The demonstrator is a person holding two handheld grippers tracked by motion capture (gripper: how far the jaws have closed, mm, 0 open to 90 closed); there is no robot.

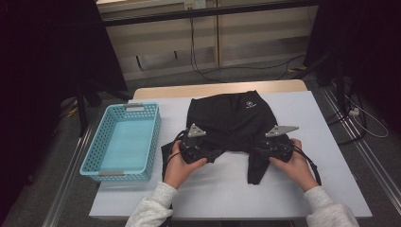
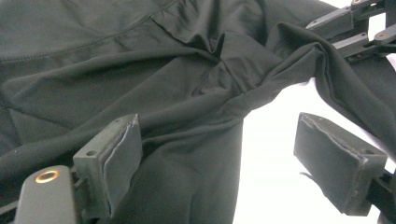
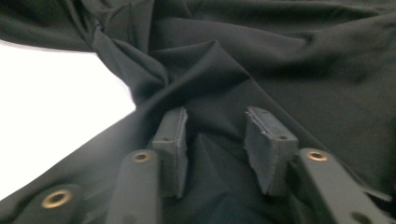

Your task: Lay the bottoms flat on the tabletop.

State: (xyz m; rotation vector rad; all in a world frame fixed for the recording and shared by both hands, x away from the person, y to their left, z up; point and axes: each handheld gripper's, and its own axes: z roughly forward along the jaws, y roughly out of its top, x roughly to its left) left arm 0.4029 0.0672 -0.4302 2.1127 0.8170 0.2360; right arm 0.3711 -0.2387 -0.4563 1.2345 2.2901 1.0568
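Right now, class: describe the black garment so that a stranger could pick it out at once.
Find the pale table. Right of the blue basket lies a crumpled pair of black shorts with a small white logo near the far edge. It is the table's one dark cloth thing.

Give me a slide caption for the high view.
Two hand-held grippers, left and right, work black shorts on a white table beside a blue basket.

The high view looks forward and down on the black garment (image 1: 230, 124) from above the desk (image 1: 312, 156); both gripper views sit very near the garment's cloth, probably sharing its twisted middle.
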